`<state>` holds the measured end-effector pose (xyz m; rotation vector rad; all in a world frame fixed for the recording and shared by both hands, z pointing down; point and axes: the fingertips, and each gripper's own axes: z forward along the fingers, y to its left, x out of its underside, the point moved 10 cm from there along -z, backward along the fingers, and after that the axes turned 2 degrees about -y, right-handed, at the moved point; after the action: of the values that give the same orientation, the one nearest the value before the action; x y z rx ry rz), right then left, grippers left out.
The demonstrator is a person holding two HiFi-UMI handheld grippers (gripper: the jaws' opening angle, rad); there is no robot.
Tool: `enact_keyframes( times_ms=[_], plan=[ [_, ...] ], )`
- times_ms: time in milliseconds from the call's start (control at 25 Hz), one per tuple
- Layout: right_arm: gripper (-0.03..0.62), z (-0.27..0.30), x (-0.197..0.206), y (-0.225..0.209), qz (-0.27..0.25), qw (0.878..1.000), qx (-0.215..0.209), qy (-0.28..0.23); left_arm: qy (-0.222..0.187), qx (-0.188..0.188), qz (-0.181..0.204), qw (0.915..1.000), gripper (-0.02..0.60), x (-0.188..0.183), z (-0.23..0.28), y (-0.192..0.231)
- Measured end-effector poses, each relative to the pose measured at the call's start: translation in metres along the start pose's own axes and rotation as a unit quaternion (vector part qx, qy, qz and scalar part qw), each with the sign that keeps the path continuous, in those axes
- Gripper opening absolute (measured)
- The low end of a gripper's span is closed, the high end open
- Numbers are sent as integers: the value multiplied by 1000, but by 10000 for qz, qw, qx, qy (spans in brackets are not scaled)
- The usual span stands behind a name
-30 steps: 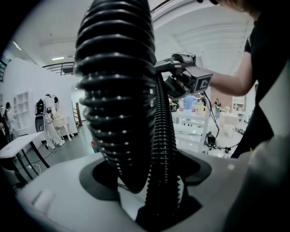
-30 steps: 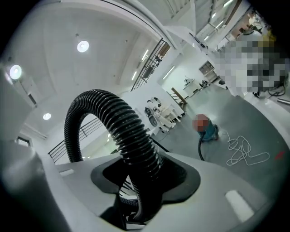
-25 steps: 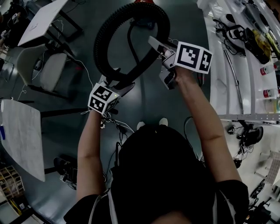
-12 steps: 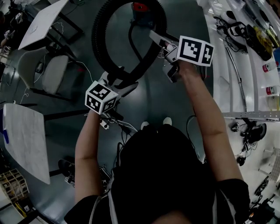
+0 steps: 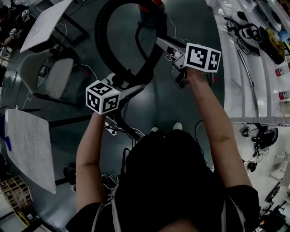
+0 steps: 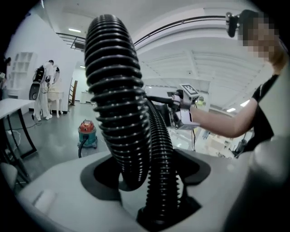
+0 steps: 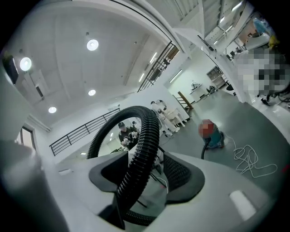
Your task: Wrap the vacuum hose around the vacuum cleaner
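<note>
A black ribbed vacuum hose [image 5: 100,43] forms a tall loop in the air above the floor. The red and teal vacuum cleaner [image 5: 149,12] stands on the floor at the loop's far end, small in the left gripper view [image 6: 87,132]. My left gripper [image 5: 127,84] is shut on the loop's near end, with two strands of hose [image 6: 118,104] running between its jaws. My right gripper [image 5: 161,44] is at the loop's right side. Its jaws are opening with the hose [image 7: 142,145] between them, lying against one pad and apart from the other.
White tables [image 5: 43,18] and a chair [image 5: 50,72] stand at the left. A long white bench [image 5: 240,90] with tools runs down the right. Cables [image 5: 122,129] lie on the floor by my feet, and a white cord [image 7: 249,161] lies near the vacuum.
The hose loop has stretched longer toward the vacuum cleaner. Both grippers have stayed almost where they were at its near end.
</note>
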<state>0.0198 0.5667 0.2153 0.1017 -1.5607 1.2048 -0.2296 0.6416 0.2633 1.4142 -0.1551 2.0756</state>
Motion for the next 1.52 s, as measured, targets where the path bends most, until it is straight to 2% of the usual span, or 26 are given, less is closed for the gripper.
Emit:
enact_keyframes(
  times_ms=[200, 320, 400, 560, 760, 1000, 1120, 1200, 1400, 1520],
  plan=[
    [241, 7, 26, -11, 157, 9996, -63, -204, 118, 18, -241, 9996, 357, -3, -2, 29],
    [242, 9, 44, -29, 310, 9994, -68, -104, -74, 49, -667, 9977, 356, -10, 4, 47],
    [253, 15, 57, -44, 294, 9994, -90, 130, -181, 50, -875, 9960, 356, -18, 12, 60],
    [267, 42, 72, -65, -249, 9965, -213, 775, -97, 16, -969, 9952, 354, -37, 28, 82],
    [268, 86, 76, -78, -642, 9839, -714, 1506, 17, 67, -1150, 9933, 354, -54, 51, 107],
    [276, 122, 57, -107, -1350, 9610, -1215, 2085, 62, 76, -1475, 9890, 353, -77, 78, 141],
    [282, 141, 52, -120, -1632, 9475, -1380, 2380, 127, 101, -1509, 9884, 353, -87, 88, 154],
    [282, 155, 47, -128, -1863, 9356, -1533, 2578, 154, 116, -1477, 9888, 351, -96, 97, 161],
    [302, 178, 36, -145, -2654, 8964, -1900, 3000, 231, 194, -1447, 9890, 351, -118, 120, 167],
    [333, 185, 32, -159, -3018, 8810, -1970, 3066, 375, 200, -1460, 9884, 350, -132, 128, 171]
  ],
)
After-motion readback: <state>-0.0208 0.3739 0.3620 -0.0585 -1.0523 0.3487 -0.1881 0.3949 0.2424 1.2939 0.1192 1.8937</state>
